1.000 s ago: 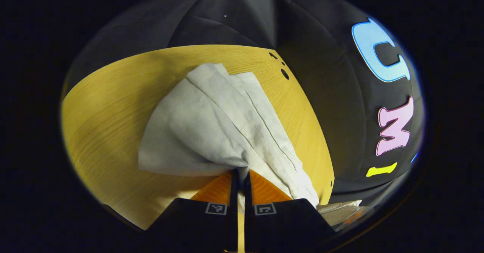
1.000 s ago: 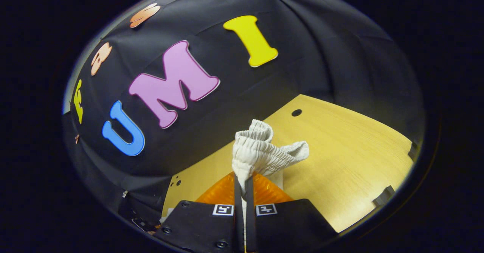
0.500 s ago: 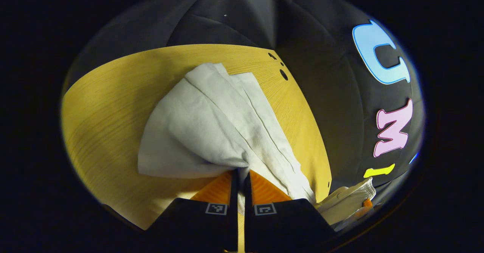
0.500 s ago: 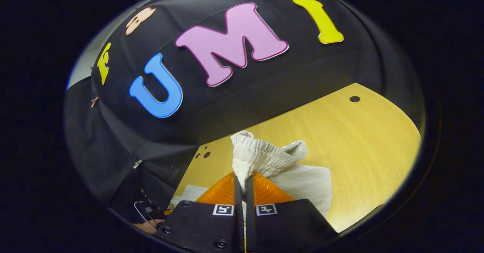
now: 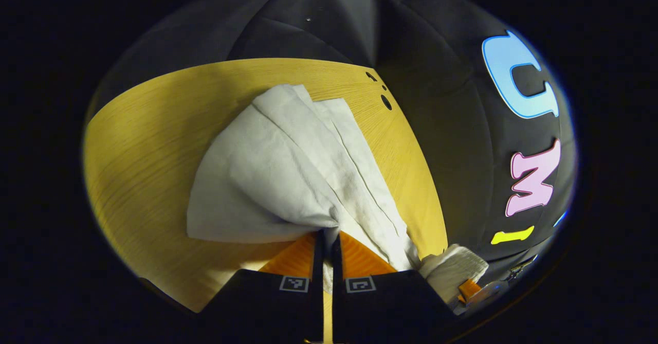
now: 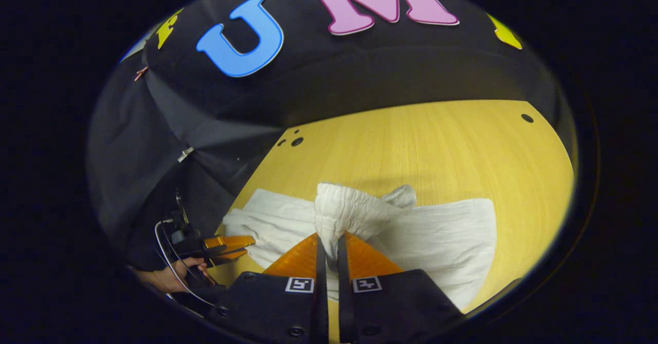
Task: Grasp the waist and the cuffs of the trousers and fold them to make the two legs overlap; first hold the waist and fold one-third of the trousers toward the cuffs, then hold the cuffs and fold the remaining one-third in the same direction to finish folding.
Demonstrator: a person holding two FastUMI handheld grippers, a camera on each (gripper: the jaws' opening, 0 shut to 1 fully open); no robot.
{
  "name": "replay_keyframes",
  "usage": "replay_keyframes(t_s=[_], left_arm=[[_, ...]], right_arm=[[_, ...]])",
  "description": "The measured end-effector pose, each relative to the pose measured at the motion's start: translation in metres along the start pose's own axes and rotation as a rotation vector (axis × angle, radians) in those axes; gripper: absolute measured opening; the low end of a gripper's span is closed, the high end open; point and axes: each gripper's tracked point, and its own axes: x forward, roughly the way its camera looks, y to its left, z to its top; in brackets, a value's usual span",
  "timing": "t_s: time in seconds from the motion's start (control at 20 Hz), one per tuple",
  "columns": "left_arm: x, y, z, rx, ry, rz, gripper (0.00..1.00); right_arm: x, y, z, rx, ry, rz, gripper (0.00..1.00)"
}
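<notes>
right gripper (image 6: 329, 241) up close, both fingers pinched on the bunched elastic waist (image 6: 349, 213) and holding it up over the flat cloth. left gripper (image 5: 325, 236) is clamped on a gathered edge of the trousers (image 5: 288, 169); which end that is, i can't tell. beyond the fingers the pale cloth fans out across the wooden tabletop (image 5: 144, 143) toward its far edge, several layers lying together. this looks like a fold being carried over. to do it well, i'd say keep both grips firm, move the raised waist level so the layers underneath don't drag, line the edges up square before setting down, and lay it flat rather than dropping it in a bunch. farther off, a hand (image 6: 177, 272) holds that left gripper near the tabletop's corner.
</notes>
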Motion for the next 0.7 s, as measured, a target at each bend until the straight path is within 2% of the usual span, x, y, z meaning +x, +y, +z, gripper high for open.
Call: replay_keyframes(t_s=[0.05, 0.1, 0.15, 0.2, 0.35, 0.5, 0.7], left_arm=[[0.001, 0.000, 0.000, -0.002, 0.001, -0.002, 0.12], [0.000, 0.000, 0.000, -0.003, 0.002, -0.003, 0.12], [0.001, 0.000, 0.000, -0.005, 0.002, -0.006, 0.12], [0.001, 0.000, 0.000, -0.008, 0.003, -0.009, 0.12], [0.002, 0.000, 0.001, -0.030, 0.003, -0.019, 0.12], [0.001, -0.001, 0.002, -0.048, -0.001, -0.024, 0.12], [0.001, -0.002, 0.003, -0.090, -0.003, -0.039, 0.12]], right_arm=[[0.001, 0.005, -0.007, 0.009, 0.036, 0.023, 0.16], [-0.001, 0.009, -0.016, 0.024, 0.068, 0.044, 0.25], [-0.001, 0.015, -0.022, 0.049, 0.093, 0.065, 0.19], [0.001, 0.020, -0.028, 0.072, 0.117, 0.083, 0.34], [0.001, 0.030, -0.052, 0.109, 0.187, 0.116, 0.42], [-0.006, 0.033, -0.064, 0.109, 0.205, 0.124, 0.43], [-0.032, 0.002, -0.056, 0.174, 0.164, 0.077, 0.43]])
